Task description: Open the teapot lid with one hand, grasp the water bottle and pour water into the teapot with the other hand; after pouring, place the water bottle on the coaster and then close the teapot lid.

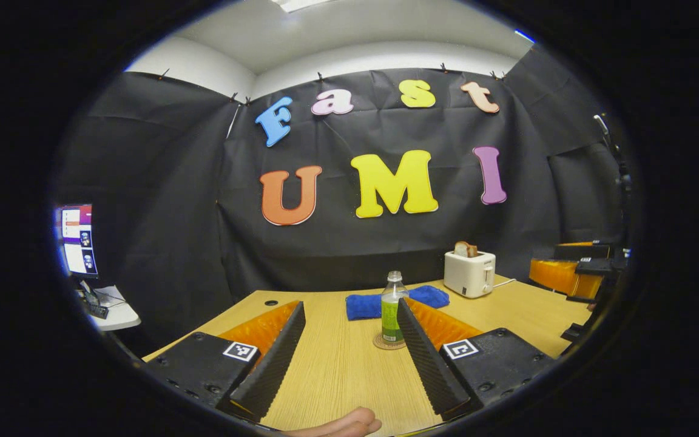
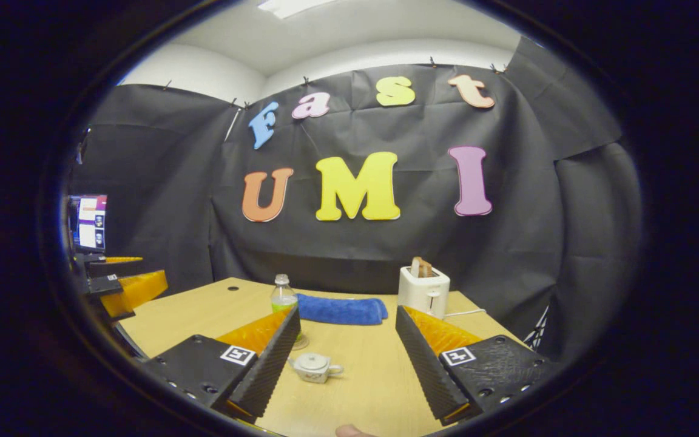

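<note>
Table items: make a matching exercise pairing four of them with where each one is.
Things:
1. water bottle
2. teapot
3. bread slice
4. blue towel

Places:
A. in the toaster
B. lying flat behind the bottle
C. on the coaster
D. on bare table, lid on

Pairs: 1-C, 2-D, 3-A, 4-B

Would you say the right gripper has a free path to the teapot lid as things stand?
Probably yes: the right gripper is open, the teapot sits on bare table just ahead between its fingers, lid on, with nothing in between.
</note>
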